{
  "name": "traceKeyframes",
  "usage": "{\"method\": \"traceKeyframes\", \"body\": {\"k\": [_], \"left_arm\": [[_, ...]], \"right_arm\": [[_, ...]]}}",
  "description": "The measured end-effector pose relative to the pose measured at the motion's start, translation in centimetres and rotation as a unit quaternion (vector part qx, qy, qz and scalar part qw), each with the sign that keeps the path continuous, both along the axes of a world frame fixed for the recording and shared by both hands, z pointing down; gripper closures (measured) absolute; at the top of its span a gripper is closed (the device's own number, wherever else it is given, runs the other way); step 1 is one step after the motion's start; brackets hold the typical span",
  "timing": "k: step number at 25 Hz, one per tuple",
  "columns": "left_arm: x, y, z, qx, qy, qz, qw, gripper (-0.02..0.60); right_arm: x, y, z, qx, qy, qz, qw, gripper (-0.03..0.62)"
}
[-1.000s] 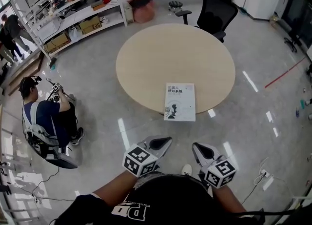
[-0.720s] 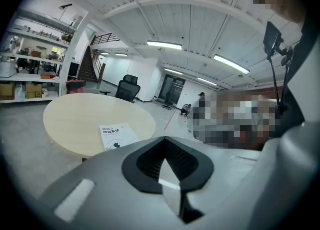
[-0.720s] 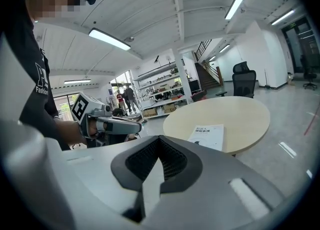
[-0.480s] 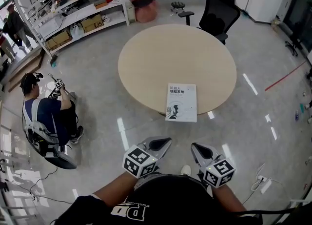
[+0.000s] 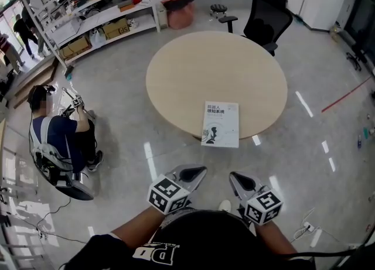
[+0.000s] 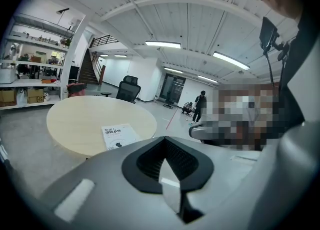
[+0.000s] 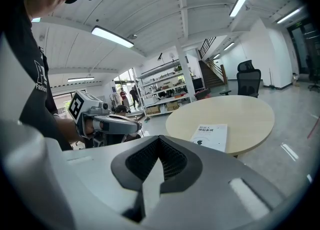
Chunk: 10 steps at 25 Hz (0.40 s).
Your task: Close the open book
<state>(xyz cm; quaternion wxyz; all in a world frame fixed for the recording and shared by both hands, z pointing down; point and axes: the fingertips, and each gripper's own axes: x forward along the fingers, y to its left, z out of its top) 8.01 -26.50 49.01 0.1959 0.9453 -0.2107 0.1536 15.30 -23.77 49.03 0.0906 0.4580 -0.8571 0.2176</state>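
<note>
The left tongs (image 5: pixel 196 173) are pressed together and hold nothing. The book (image 5: pixel 221 123) lies flat at the near edge of the round counter (image 5: pixel 193 69), ahead of both tongs, long side pointing away (it looks shut already). The right tongs (image 5: pixel 236 180), also pressed together and empty, are a bit nearer.

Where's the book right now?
In the head view, the white book lies flat on the round table, right at the table's near edge and a little right of its middle. Nothing else is on the table.
</note>
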Motion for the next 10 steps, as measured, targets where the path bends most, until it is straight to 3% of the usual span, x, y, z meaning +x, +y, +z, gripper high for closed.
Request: {"method": "traceKeyframes", "body": {"k": [10], "left_arm": [[1.2,0.0,0.6,0.001,0.000,0.008,1.0000,0.574]], "right_arm": [[0.7,0.1,0.9,-0.003,-0.003,0.002,1.000,0.586]]}}
